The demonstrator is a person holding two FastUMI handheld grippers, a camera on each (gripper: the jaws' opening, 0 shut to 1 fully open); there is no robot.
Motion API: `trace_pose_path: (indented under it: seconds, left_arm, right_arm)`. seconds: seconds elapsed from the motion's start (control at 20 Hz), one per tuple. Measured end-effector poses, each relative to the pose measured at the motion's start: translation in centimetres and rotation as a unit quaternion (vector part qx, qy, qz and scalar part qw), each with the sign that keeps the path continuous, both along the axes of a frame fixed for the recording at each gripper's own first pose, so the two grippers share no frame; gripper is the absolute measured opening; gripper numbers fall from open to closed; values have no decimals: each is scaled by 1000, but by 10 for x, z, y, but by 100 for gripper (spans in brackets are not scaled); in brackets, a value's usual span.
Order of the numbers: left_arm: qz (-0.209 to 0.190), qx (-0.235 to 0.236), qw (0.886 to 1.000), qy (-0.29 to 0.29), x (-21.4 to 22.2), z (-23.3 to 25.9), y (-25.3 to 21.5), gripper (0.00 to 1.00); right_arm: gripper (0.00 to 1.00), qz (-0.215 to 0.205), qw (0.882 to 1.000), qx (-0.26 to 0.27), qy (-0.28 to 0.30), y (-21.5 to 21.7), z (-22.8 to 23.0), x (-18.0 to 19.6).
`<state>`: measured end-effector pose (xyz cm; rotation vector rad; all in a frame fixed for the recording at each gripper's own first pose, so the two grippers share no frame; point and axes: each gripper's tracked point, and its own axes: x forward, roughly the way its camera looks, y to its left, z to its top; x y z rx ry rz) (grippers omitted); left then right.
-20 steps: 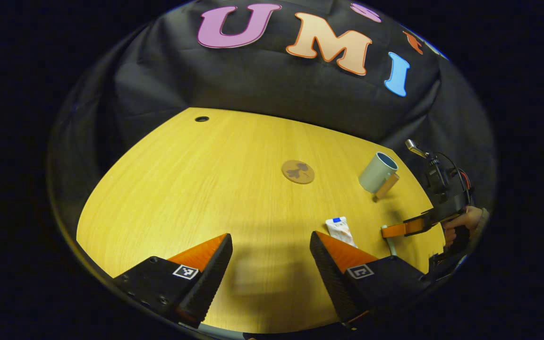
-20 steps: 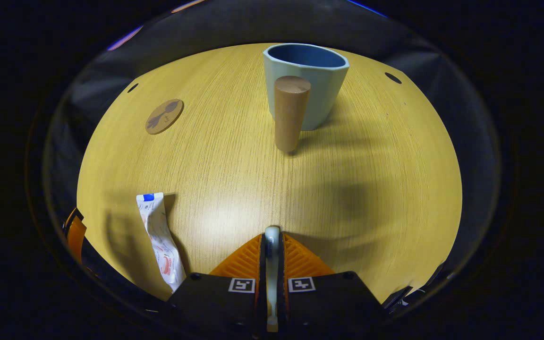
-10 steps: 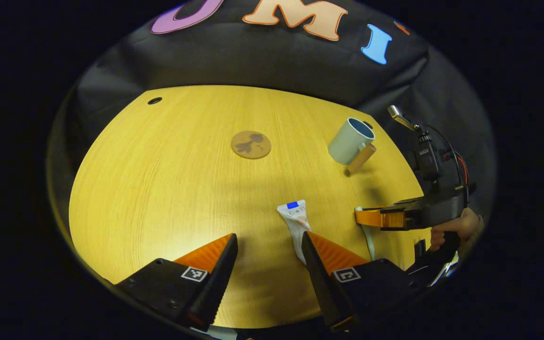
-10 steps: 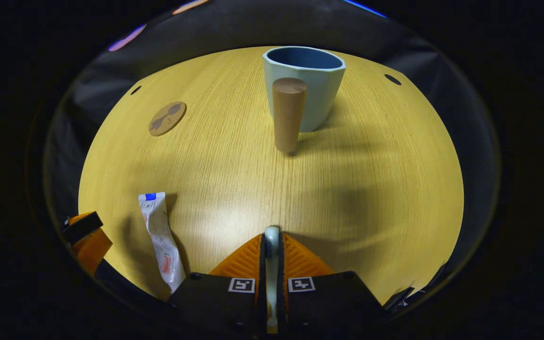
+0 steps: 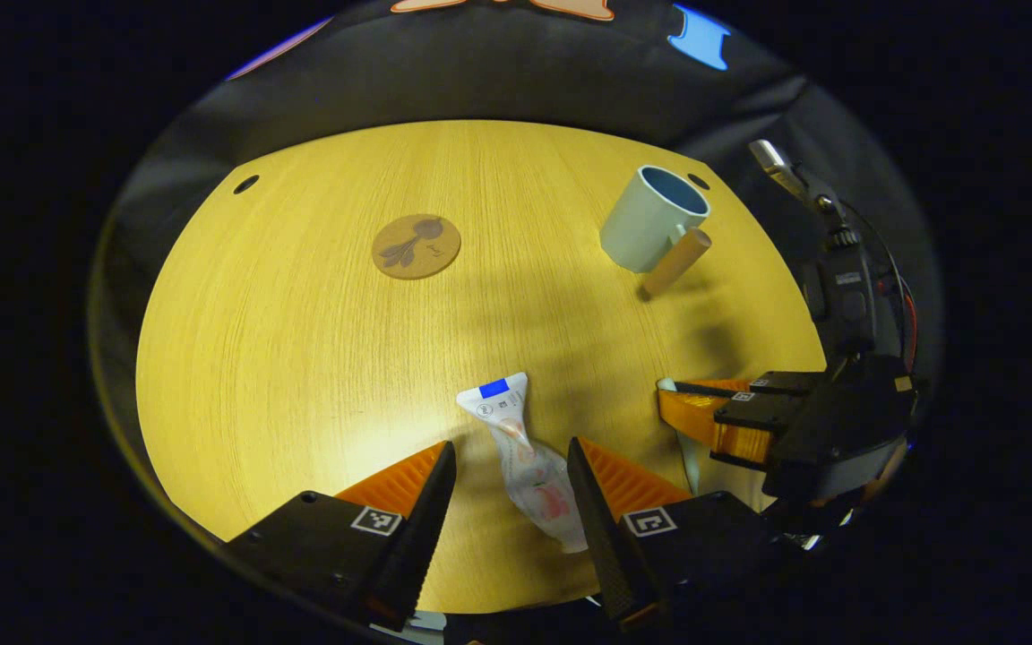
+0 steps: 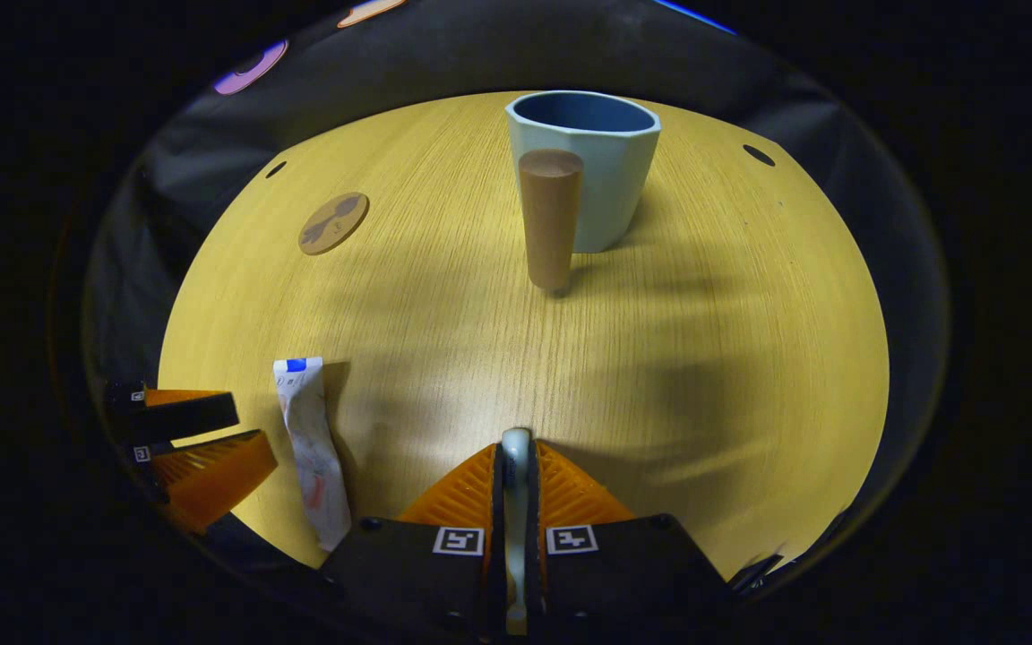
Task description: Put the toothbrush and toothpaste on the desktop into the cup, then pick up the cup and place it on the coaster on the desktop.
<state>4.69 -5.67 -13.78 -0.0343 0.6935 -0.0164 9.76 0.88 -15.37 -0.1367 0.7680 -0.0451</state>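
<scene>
Two grippers work a round wood-grain bench: left gripper (image 5: 505,488) spread wide astride the crinkled toothpaste tube (image 5: 523,457); right gripper (image 6: 516,470) pinching the slim toothbrush (image 6: 516,457), broad bare bench before the faceted cup (image 6: 589,161).

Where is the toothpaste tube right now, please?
In the left gripper view, the toothpaste tube lies flat on the desktop between the left hand-held gripper's open fingers.

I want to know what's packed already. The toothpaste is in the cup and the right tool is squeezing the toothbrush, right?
Not quite. The toothpaste is not in the cup; it lies flat on the table, between the open fingers of the left tool, as the left gripper view shows. The rest is right: the right tool is squeezing the toothbrush.
</scene>
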Motion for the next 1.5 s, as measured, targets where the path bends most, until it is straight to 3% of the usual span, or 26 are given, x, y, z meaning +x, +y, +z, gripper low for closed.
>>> trace_pose_path:
  seconds: [0.05,0.1,0.2,0.55,0.6,0.7,0.85,1.0,1.15,1.5]
  left_arm:
    - [9,-5,1000,4,6,-3,0,74]
    - [18,-6,1000,11,10,-7,1,61]
    - [32,-11,999,25,17,-13,2,49]
    - [68,-24,996,58,30,-30,5,43]
    - [72,-27,995,63,31,-32,4,36]
    - [82,-23,994,73,30,-35,7,35]
    - [81,-11,993,83,30,-35,8,34]
    - [80,4,993,91,28,-37,8,22]
    - [77,9,993,89,27,-37,7,19]
    - [75,-75,993,53,29,-37,4,4]
  right_arm:
    - [11,2,1000,6,1,0,0,0]
    - [11,4,1000,12,3,0,0,0]
    - [11,10,1000,17,7,0,0,0]
    - [11,24,999,22,13,0,0,0]
    - [11,24,999,25,15,0,0,1]
    - [11,26,999,28,18,0,0,1]
    - [11,26,999,32,22,0,0,1]
    - [11,32,999,26,23,1,0,1]
    - [11,42,999,21,19,1,3,1]
    - [4,57,997,44,-3,1,0,1]
